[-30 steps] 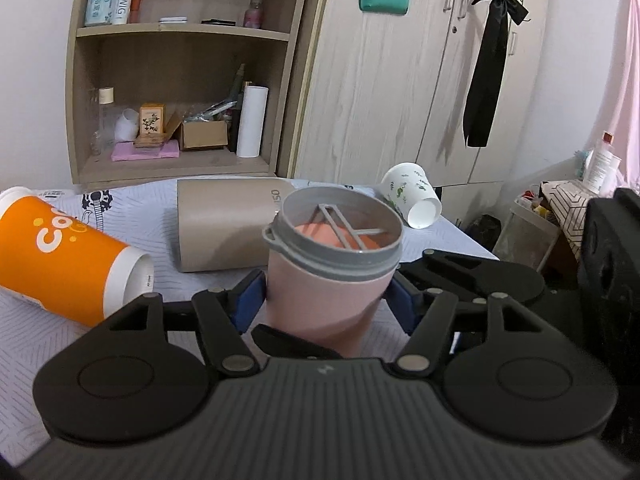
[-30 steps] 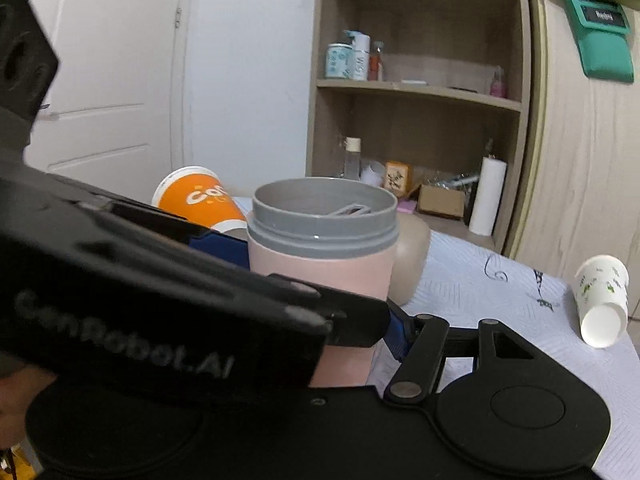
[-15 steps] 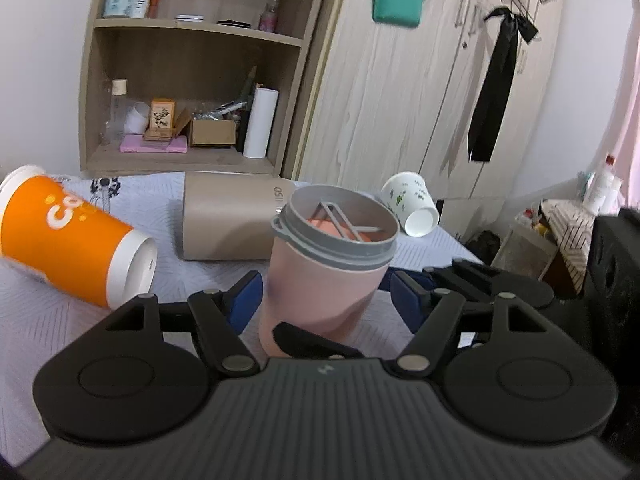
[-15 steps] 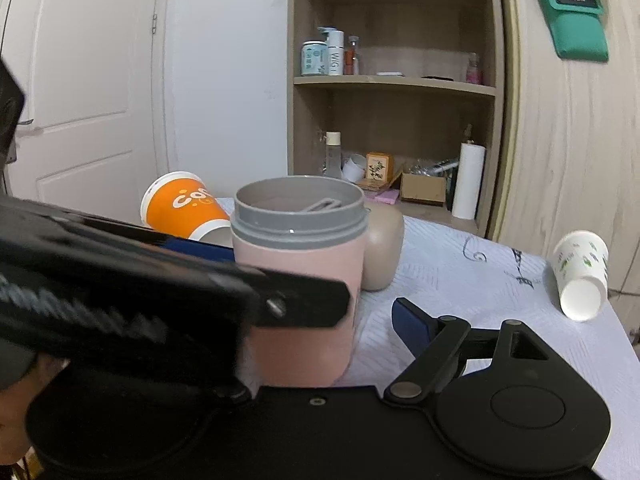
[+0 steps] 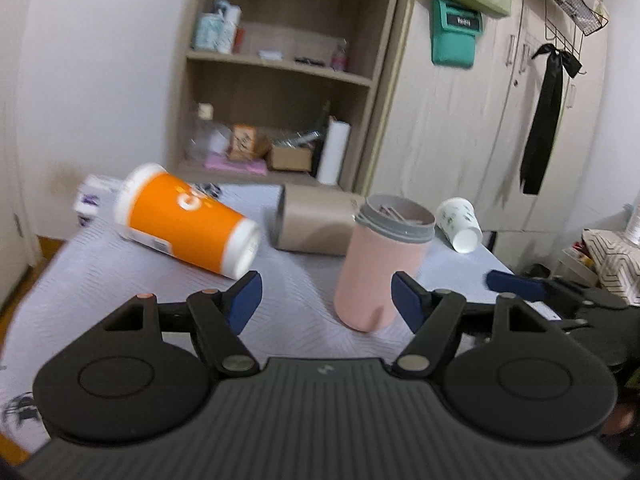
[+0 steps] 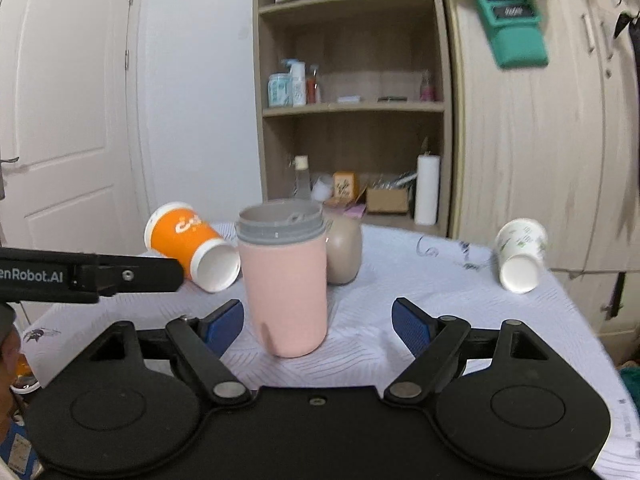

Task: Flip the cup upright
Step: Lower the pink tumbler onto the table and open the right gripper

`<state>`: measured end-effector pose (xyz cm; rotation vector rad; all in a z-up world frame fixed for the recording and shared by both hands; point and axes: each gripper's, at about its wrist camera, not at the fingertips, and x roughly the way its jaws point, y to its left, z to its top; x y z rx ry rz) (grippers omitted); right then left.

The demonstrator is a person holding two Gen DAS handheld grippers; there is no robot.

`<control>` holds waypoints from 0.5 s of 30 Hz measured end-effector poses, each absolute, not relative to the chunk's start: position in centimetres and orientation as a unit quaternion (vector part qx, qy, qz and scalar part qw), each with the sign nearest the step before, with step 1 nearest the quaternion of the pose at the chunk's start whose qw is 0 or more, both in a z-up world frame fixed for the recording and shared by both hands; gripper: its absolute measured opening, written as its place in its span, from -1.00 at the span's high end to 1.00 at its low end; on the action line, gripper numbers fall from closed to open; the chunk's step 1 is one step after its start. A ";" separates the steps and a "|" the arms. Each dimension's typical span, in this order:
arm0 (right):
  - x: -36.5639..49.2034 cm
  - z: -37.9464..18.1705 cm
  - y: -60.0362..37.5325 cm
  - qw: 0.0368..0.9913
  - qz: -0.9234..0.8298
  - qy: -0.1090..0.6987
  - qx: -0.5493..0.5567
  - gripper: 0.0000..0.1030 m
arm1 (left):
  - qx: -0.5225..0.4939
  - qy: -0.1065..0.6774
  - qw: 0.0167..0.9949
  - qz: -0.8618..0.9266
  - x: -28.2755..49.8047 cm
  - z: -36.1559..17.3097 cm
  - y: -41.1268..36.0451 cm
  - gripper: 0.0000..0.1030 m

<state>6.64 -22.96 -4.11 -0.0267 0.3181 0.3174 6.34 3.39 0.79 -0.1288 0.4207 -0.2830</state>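
Note:
A pink cup with a grey rim stands upright on the white tablecloth; it also shows in the right wrist view. My left gripper is open and empty, pulled back from the cup, which stands just ahead of its right finger. My right gripper is open and empty, with the cup ahead between its fingers, nearer the left one. An orange cup, a beige cup and a white paper cup lie on their sides.
The table is covered with a patterned white cloth. Behind it stand a wooden shelf unit and wardrobe doors. The left gripper's arm crosses the right wrist view at left. The table's right edge drops off near the paper cup.
Both grippers let go of the pink cup, opened and drew back. The cup now stands upright on the table by itself.

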 end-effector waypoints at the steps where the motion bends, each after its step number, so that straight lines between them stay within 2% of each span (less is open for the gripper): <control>1: 6.0 -3.8 -23.0 0.976 0.154 0.152 -0.017 -0.65 | -0.058 0.206 0.968 -0.131 5.9 1.1 3.3 -0.44; 11: 0.8 -1.9 -23.4 0.987 0.110 0.116 -0.027 -0.67 | -0.032 0.169 0.982 -0.075 1.3 2.6 3.3 -0.52; 14: 0.3 -1.9 -23.5 0.989 0.092 0.113 -0.024 -0.97 | -0.034 0.171 0.982 -0.076 0.5 2.5 3.4 -0.61; 15: 0.1 -2.0 -23.5 0.990 0.084 0.110 -0.025 -0.99 | -0.034 0.172 0.982 -0.075 0.3 2.4 3.4 -0.68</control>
